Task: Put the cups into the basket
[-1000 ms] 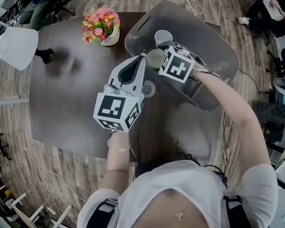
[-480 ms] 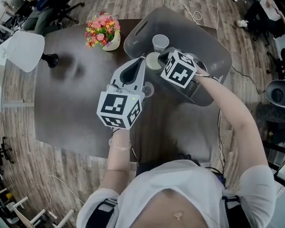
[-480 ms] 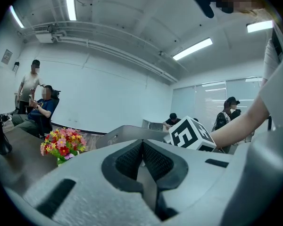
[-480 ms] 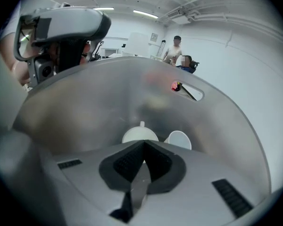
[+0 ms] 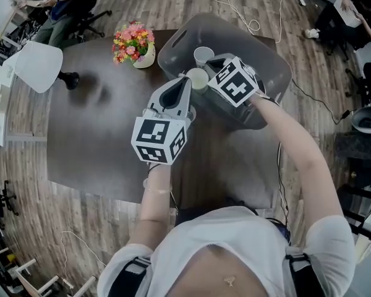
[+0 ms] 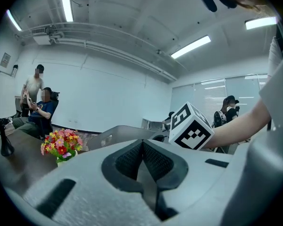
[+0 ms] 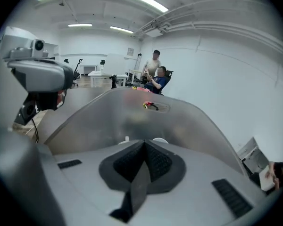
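Two white cups stand upright in the grey basket [image 5: 269, 54]: one [image 5: 203, 55] further in, one [image 5: 197, 78] by the near left wall. My right gripper [image 5: 214, 63] hangs above them inside the basket, shut with nothing between its jaws. In the right gripper view [image 7: 142, 143] a cup rim [image 7: 159, 140] shows just past the fingertips, with the basket wall [image 7: 132, 112] beyond. My left gripper [image 5: 185, 84] is shut and empty, held over the table just outside the basket's near wall. In the left gripper view [image 6: 142, 143] it faces the basket [image 6: 115, 135].
A pot of flowers [image 5: 133, 41] stands on the dark table [image 5: 93, 129] left of the basket. A white lamp [image 5: 38, 65] sits at the table's far left. People sit at the back of the room [image 6: 41, 108]. Cables lie on the floor [image 5: 247, 23].
My right gripper has risen away from the cup by the basket's near wall, which stays standing there. My left gripper has drifted slightly towards the basket.
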`<act>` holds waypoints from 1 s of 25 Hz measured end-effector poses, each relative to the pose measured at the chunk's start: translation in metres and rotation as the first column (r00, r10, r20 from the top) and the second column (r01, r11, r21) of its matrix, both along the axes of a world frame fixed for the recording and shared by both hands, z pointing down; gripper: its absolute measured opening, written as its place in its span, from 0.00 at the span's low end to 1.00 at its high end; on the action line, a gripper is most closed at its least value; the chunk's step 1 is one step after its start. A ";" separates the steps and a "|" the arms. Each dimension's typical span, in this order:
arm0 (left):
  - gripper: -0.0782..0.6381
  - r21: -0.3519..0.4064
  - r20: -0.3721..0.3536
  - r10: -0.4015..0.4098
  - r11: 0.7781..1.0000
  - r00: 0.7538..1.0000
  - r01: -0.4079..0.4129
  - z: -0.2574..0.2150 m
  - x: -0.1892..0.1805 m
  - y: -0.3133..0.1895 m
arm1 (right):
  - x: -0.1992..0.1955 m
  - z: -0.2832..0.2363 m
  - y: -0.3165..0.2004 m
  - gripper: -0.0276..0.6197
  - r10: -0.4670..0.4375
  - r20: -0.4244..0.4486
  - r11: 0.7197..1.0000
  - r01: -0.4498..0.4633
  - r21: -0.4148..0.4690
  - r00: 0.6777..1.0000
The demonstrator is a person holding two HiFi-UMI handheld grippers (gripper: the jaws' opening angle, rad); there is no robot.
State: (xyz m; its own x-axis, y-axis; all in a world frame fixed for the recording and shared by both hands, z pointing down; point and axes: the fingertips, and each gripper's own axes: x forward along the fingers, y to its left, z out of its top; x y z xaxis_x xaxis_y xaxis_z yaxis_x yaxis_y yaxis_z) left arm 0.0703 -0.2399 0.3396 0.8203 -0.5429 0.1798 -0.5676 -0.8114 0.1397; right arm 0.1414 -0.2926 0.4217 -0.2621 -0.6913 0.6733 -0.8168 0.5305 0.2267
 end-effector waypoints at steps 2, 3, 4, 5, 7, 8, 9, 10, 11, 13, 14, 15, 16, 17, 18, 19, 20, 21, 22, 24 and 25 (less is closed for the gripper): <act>0.12 0.010 -0.001 0.001 1.000 1.000 -0.001 -0.003 0.003 0.005 | 0.008 -0.009 0.002 0.06 0.014 -0.003 1.000 -0.014 0.023 1.000; 0.12 0.012 -0.002 0.002 1.000 1.000 -0.002 -0.005 0.004 0.008 | 0.010 -0.014 0.004 0.06 0.019 -0.006 0.999 -0.018 0.034 1.000; 0.12 0.014 -0.002 0.003 1.000 1.000 -0.003 -0.006 0.005 0.010 | 0.013 -0.019 0.006 0.06 0.023 -0.008 0.999 -0.023 0.044 1.000; 0.12 0.015 -0.001 0.004 1.000 1.000 -0.004 -0.007 0.006 0.013 | 0.014 -0.024 0.009 0.06 0.027 -0.010 0.998 -0.027 0.054 1.000; 0.12 0.019 -0.001 0.007 1.000 1.000 -0.007 -0.010 0.009 0.019 | 0.018 -0.034 0.014 0.06 0.034 -0.009 0.997 -0.034 0.075 0.999; 0.12 0.023 -0.001 0.008 1.000 1.000 -0.008 -0.011 0.011 0.022 | 0.021 -0.040 0.017 0.06 0.037 -0.009 0.995 -0.036 0.089 0.999; 0.12 0.028 -0.002 0.010 1.000 1.000 -0.010 -0.013 0.014 0.024 | 0.024 -0.046 0.020 0.06 0.040 -0.010 0.994 -0.039 0.105 0.999; 0.12 0.032 -0.002 0.013 0.999 1.000 -0.013 -0.015 0.017 0.027 | 0.028 -0.052 0.022 0.06 0.044 -0.011 0.992 -0.042 0.122 0.999; 0.12 0.035 0.000 0.016 0.999 1.000 -0.016 -0.016 0.020 0.029 | 0.031 -0.059 0.026 0.06 0.048 -0.010 0.989 -0.046 0.138 0.999; 0.12 0.037 0.006 0.022 0.999 1.000 -0.022 -0.017 0.024 0.034 | 0.035 -0.073 0.034 0.06 0.056 -0.006 0.984 -0.054 0.172 0.998; 0.12 0.038 0.009 0.025 0.999 1.000 -0.025 -0.017 0.025 0.036 | 0.036 -0.080 0.037 0.06 0.060 -0.005 0.980 -0.058 0.192 0.998; 0.12 0.039 0.011 0.028 0.999 1.000 -0.028 -0.018 0.026 0.038 | 0.037 -0.086 0.040 0.06 0.065 -0.001 0.976 -0.063 0.210 0.998; 0.12 0.041 0.013 0.030 0.999 0.999 -0.031 -0.019 0.026 0.040 | 0.037 -0.092 0.044 0.06 0.072 0.007 0.972 -0.071 0.225 0.997; 0.12 0.044 0.014 0.033 0.998 0.999 -0.033 -0.021 0.026 0.042 | 0.038 -0.097 0.049 0.06 0.081 0.017 0.968 -0.083 0.235 0.997; 0.12 0.047 0.014 0.035 0.998 0.999 -0.035 -0.022 0.027 0.045 | 0.039 -0.102 0.054 0.06 0.092 0.028 0.965 -0.096 0.243 0.995; 0.12 0.050 0.013 0.037 0.998 0.999 -0.038 -0.023 0.027 0.049 | 0.040 -0.107 0.060 0.06 0.101 0.039 0.961 -0.108 0.253 0.994; 0.12 0.055 0.013 0.041 0.998 0.999 -0.042 -0.024 0.028 0.053 | 0.042 -0.112 0.066 0.06 0.109 0.049 0.957 -0.119 0.266 0.993; 0.12 0.062 0.014 0.046 0.997 0.999 -0.047 -0.025 0.028 0.058 | 0.043 -0.117 0.073 0.06 0.117 0.061 0.951 -0.129 0.282 0.991; 0.12 0.069 0.014 0.052 0.996 0.999 -0.053 -0.026 0.029 0.062 | 0.043 -0.123 0.079 0.06 0.125 0.078 0.944 -0.143 0.298 0.989; 0.12 0.080 0.015 0.064 0.995 0.998 -0.065 -0.027 0.031 0.069 | 0.048 -0.132 0.090 0.06 0.146 0.116 0.927 -0.176 0.331 0.983; 0.12 0.081 0.016 0.068 0.994 0.998 -0.069 -0.026 0.031 0.073 | 0.050 -0.136 0.096 0.06 0.156 0.135 0.918 -0.194 0.346 0.978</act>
State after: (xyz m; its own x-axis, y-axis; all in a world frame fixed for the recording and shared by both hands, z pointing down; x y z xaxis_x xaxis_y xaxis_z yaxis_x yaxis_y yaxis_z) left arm 0.1017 -0.1672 0.3133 0.8541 -0.4985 0.1483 -0.5114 -0.8569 0.0645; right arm 0.1915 -0.1965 0.2862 -0.1689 -0.9210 0.3511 -0.9181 0.2766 0.2838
